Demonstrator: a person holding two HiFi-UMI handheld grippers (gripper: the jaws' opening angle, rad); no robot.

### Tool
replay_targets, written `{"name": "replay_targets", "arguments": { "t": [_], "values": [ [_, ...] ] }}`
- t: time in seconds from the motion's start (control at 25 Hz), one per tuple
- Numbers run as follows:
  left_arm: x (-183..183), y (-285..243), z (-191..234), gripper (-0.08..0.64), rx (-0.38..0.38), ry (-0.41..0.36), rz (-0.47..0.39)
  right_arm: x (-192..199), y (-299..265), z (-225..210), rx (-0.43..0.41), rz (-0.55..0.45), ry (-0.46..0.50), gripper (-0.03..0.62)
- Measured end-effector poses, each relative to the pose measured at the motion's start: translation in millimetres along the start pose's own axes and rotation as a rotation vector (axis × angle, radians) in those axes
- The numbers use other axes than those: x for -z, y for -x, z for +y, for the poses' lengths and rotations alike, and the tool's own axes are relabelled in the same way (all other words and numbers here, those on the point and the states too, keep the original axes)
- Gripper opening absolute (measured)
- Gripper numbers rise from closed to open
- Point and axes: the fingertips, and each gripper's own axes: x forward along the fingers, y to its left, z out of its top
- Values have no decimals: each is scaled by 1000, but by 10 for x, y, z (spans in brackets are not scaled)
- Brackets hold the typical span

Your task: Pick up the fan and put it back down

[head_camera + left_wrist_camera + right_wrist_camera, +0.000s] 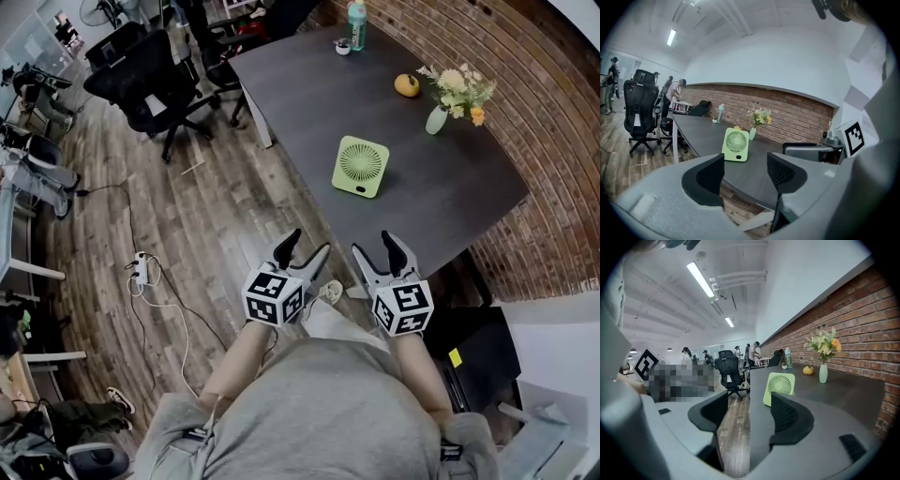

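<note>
Two grippers are hanging short of the bench (441, 192) edge, and both are empty. On the left, the left gripper (307, 244) is keeping its jaws wide apart. Nothing is sitting between the pads; in the left gripper view only the dark bench top and the distant fan are showing through the gap.

Further right, the fan (360, 166) is standing upright on the bench, near the edge on the floor side and well apart from both grippers. It is a small, pale green, square one with a round grille in front. I am judging it to be light and stiff, with a smooth plastic shell that is probably a little slippery. The thin grille ribs are looking like the weak part, so I am thinking the best hold is on the two flat side edges of the frame, one pad on each, and not on the face. Because it is narrow at the foot, a push from one jaw alone is likely to tip it.

Next to the right, the right gripper (375, 244) is also holding its jaws fully spread with nothing between them. Beyond it, a vase of flowers (438, 119) is standing well clear of the fan.
</note>
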Motion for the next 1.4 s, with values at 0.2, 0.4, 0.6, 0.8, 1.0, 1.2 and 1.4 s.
{"name": "replay_targets", "arguments": {
  "t": [0.2, 0.4, 0.6, 0.8, 1.0, 1.2, 1.4],
  "values": [
    [-116, -400, 152, 273, 21, -8, 38, -42, -311, -289, 14, 22, -19, 268],
    [-164, -793, 309, 273, 48, -26, 74, -45, -618, -609, 41, 40, -26, 268],
    [-185, -1121, 475, 273, 72, -34, 106, -7, -900, -837, 64, 68, -31, 268],
    [-105, -1439, 572, 273, 107, -58, 156, 136, -1136, -1026, 76, 108, -34, 268],
    [8, -1723, 651, 273, 126, -85, 213, 253, -1332, -1235, 92, 141, -38, 268],
    [183, -2003, 722, 273, 147, -119, 274, 430, -1546, -1378, 82, 189, -48, 268],
    [297, -2246, 791, 285, 151, -147, 325, 594, -1709, -1507, 83, 238, -53, 268]
  ]
}}
